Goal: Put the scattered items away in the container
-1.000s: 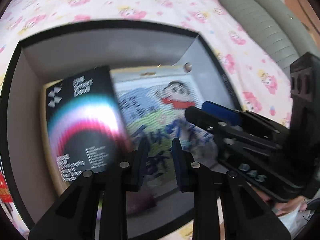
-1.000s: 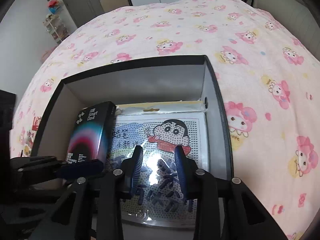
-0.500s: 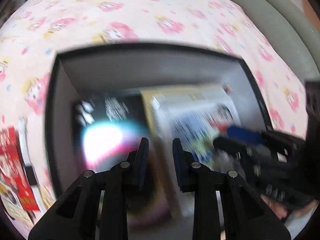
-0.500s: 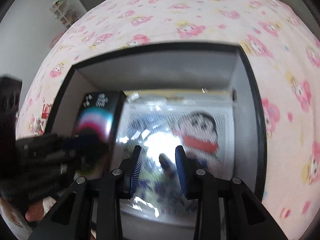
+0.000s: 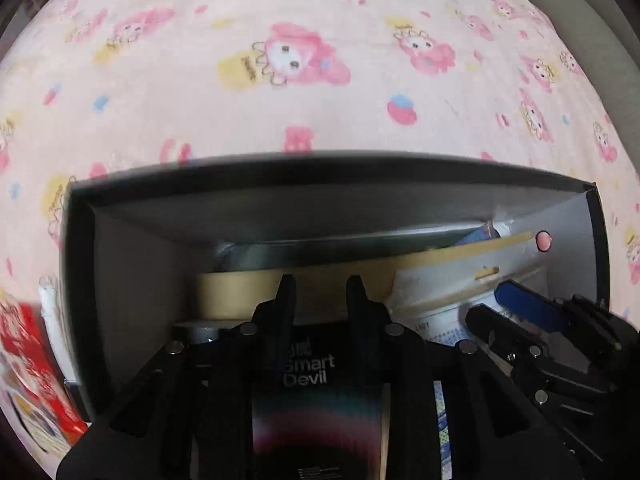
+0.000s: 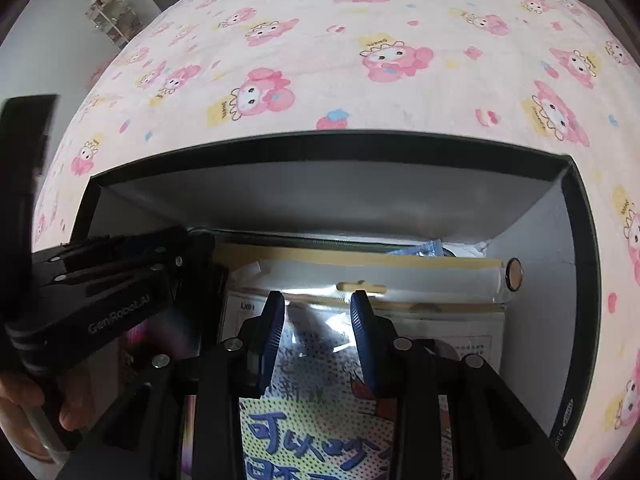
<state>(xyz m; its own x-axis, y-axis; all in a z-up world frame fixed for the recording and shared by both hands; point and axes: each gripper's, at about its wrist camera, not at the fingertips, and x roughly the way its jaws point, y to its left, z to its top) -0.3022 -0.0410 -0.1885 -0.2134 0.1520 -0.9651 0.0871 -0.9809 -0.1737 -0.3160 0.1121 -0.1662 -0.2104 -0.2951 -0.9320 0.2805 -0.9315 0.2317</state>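
Two tools hang steeply over the open black box, which sits on a bed with a pink cartoon sheet. The left tool has its jaws parted a narrow way with nothing pinched between them; straight under it, towards 6 o'clock in its own view, lies the black Smart Devil packet, flat in the left part of the box with its long axis running 12 to 6. The right tool stands a little wider, its blue-ribbed fingers also bare, directly above the clear-wrapped cartoon card, which fills the right part of the box just beside the black packet. Both of these already rest inside, so neither tool appears to be gripping either one.

What the coming move seems to turn on is the loose thing outside: a red printed pack lies on the bed at about 8 o'clock from the left tool, beyond the box's left wall. Its long axis looks roughly 12 to 6, though blur and the frame edge hide much of it. The left hand is plainly the nearer; the right would have to cross the whole box. A hand holding the left tool shows at 8 o'clock in the right view.
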